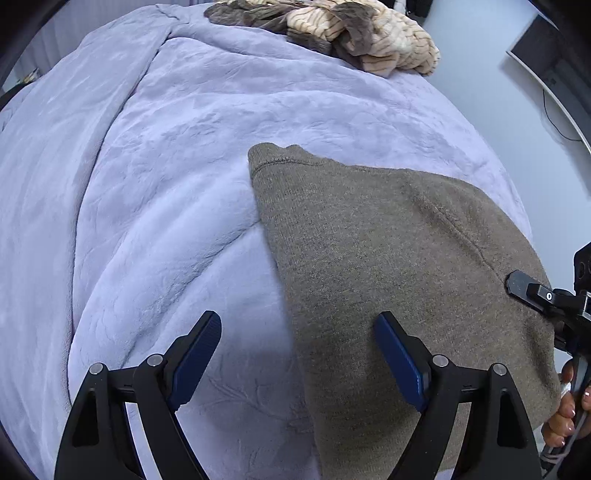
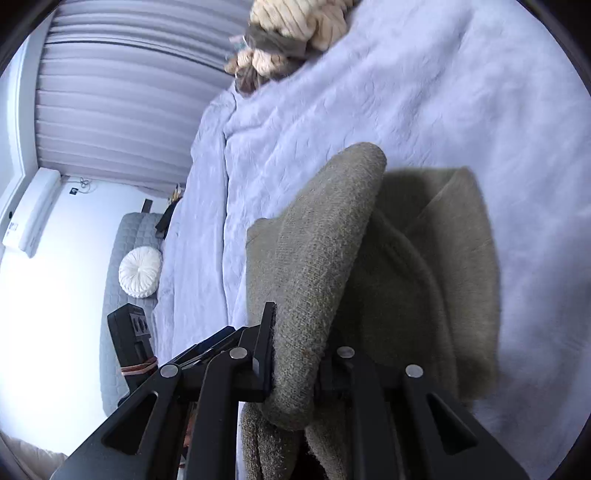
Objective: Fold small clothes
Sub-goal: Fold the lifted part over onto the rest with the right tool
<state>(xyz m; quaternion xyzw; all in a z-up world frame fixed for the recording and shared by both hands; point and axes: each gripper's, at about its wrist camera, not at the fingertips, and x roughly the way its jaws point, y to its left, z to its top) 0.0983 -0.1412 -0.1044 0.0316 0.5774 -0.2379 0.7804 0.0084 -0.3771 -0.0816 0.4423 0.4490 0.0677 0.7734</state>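
Observation:
An olive-brown knit garment point(image 1: 388, 258) lies on the lavender bed cover point(image 1: 166, 184). My left gripper point(image 1: 297, 343) is open just above the garment's near left edge; its right finger is over the knit, its left finger over the bed cover. My right gripper point(image 2: 295, 354) is shut on a fold of the same garment point(image 2: 325, 251) and holds that fold lifted above the rest of the cloth. The right gripper also shows at the right edge of the left wrist view point(image 1: 543, 295), at the garment's right side.
A pile of beige and brown clothes point(image 1: 332, 29) lies at the far end of the bed, also in the right wrist view point(image 2: 284, 37). A grey bench with a round white cushion point(image 2: 140, 271) stands beside the bed. White curtains point(image 2: 118, 92) hang behind.

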